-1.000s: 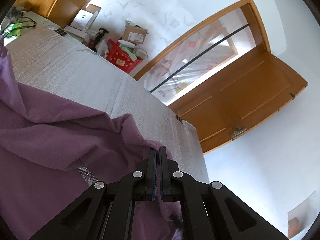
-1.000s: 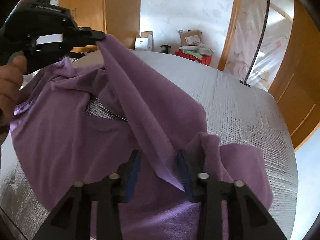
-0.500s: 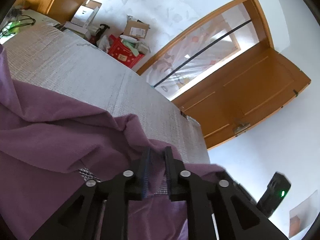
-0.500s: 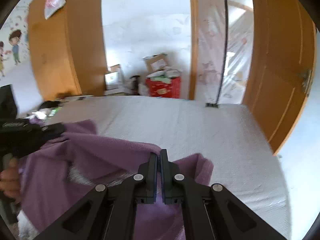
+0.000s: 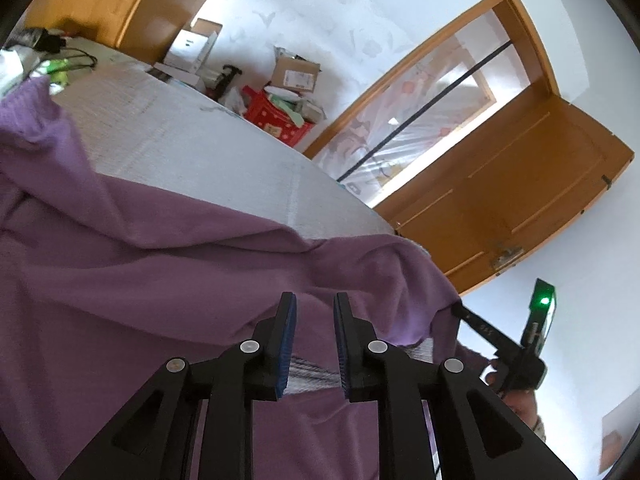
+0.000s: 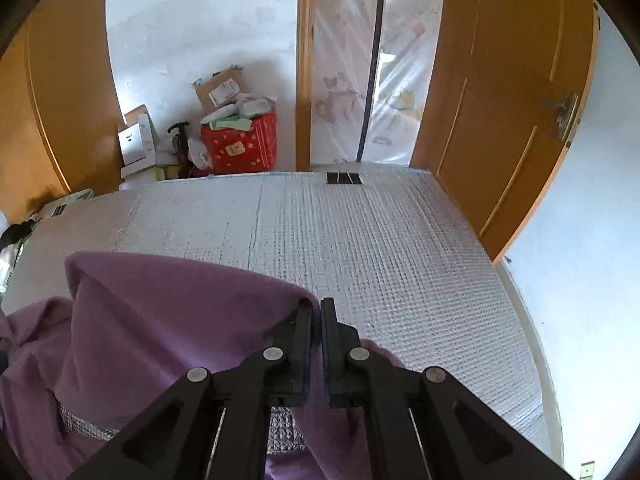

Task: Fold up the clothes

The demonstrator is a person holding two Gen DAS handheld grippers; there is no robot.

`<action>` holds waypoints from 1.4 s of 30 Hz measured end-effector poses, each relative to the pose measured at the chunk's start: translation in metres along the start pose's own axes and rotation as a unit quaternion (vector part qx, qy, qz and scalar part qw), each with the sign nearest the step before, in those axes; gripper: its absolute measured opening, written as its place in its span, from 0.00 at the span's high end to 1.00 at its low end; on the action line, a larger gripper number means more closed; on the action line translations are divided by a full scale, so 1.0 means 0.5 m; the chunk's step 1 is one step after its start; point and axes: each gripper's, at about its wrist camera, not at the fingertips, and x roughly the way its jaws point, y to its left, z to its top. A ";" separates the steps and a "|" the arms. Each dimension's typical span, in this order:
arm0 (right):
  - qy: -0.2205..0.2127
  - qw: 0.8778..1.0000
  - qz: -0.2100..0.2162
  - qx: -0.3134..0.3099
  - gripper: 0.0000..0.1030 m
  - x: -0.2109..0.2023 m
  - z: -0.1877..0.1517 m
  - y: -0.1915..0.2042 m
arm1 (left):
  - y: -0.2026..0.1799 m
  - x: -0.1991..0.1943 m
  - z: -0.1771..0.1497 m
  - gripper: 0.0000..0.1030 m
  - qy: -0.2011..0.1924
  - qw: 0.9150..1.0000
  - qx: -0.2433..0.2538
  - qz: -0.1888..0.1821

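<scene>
Purple garment [image 6: 168, 320] pinched in right claw [image 6: 316, 308] — lifted.

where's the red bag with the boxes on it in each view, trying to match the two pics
Left wrist: red bag upper middle, on the floor past the far edge of the silver mat.
Right wrist: red bag left of centre, against the white wall.
Shared landmark: the orange door, right of the bag in both views.

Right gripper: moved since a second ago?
Yes. The right gripper, shut on the purple garment, has swung right: the doorway, earlier at the view's right edge, now sits centre, and it now appears in the left wrist view.
</scene>
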 end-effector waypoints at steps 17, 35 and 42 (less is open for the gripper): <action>-0.050 0.994 0.101 -0.001 0.86 -0.173 -0.105 0.005 | 0.185 -0.276 -0.027 0.82 -0.097 0.986 -0.044 0.130; 0.039 0.964 0.228 -0.134 0.63 -0.216 -0.411 0.159 | 0.200 -0.413 -0.223 0.59 -0.085 0.958 0.133 0.239; 0.039 0.969 0.204 -0.134 0.60 -0.217 -0.432 0.157 | 0.186 -0.361 -0.221 0.59 -0.064 0.939 0.180 0.286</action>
